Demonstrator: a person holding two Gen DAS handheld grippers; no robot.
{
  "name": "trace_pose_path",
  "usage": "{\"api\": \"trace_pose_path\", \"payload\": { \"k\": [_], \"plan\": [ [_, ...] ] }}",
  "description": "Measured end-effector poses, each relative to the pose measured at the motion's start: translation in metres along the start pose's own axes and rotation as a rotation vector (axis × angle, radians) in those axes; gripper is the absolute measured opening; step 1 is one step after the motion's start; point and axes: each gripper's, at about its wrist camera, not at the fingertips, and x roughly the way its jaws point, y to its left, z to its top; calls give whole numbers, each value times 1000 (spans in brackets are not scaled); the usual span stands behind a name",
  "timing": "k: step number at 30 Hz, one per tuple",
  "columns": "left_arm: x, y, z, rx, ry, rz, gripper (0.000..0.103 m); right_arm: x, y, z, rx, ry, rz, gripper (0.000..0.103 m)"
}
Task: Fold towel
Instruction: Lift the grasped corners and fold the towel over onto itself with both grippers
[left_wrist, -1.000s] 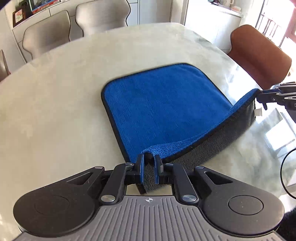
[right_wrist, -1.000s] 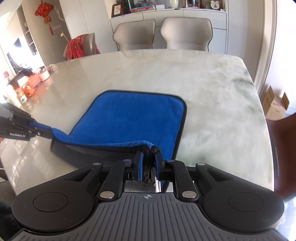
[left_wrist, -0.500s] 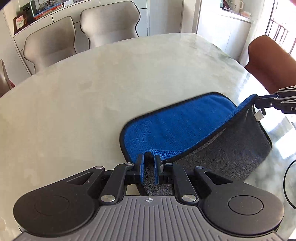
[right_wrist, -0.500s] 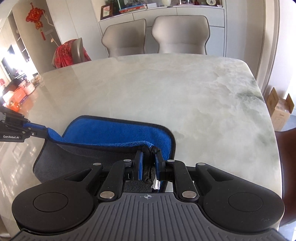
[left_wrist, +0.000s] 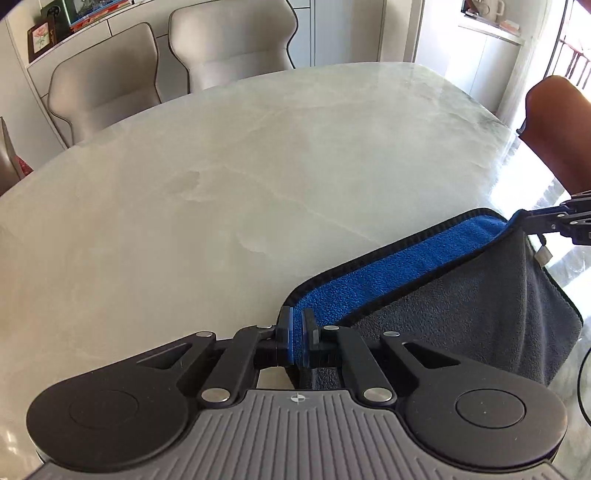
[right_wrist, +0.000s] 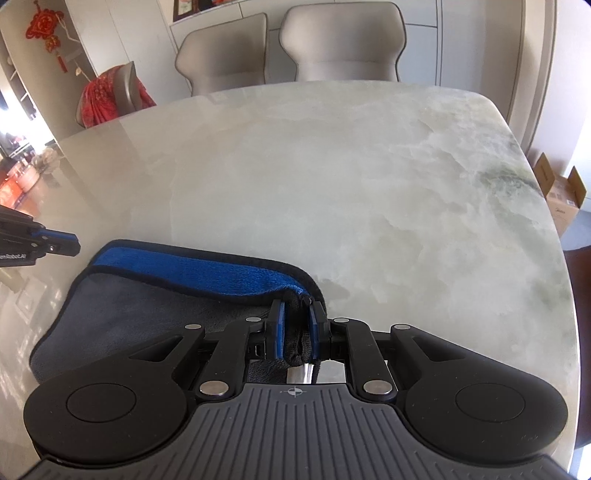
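A glossy pale marble-patterned tabletop (left_wrist: 258, 192) is flanked by padded grey chairs (right_wrist: 340, 40). On its near edge a plush blue-and-grey microfibre towel (left_wrist: 461, 295) is doubled, grey side up. Each far corner is clamped: left gripper (left_wrist: 297, 338), right gripper (right_wrist: 295, 328), both angled downward.
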Motion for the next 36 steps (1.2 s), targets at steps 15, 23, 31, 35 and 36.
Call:
{"api": "trace_pose_path", "payload": {
  "k": [15, 23, 31, 35, 36],
  "plan": [
    [11, -11, -23, 100, 46, -26, 27, 2, 1, 0, -7, 18, 1, 15],
    [16, -14, -22, 90, 52, -23, 3, 2, 1, -2, -4, 15, 3, 15],
    [6, -9, -18, 60, 11, -13, 2, -5, 1, -3, -1, -15, 8, 15],
    [6, -7, -8, 49, -10, -3, 2, -7, -2, 1, -11, -35, -8, 15],
    [6, -7, -7, 47, -14, -3, 2, -7, -4, 4, -8, -37, -6, 15]
  ]
}}
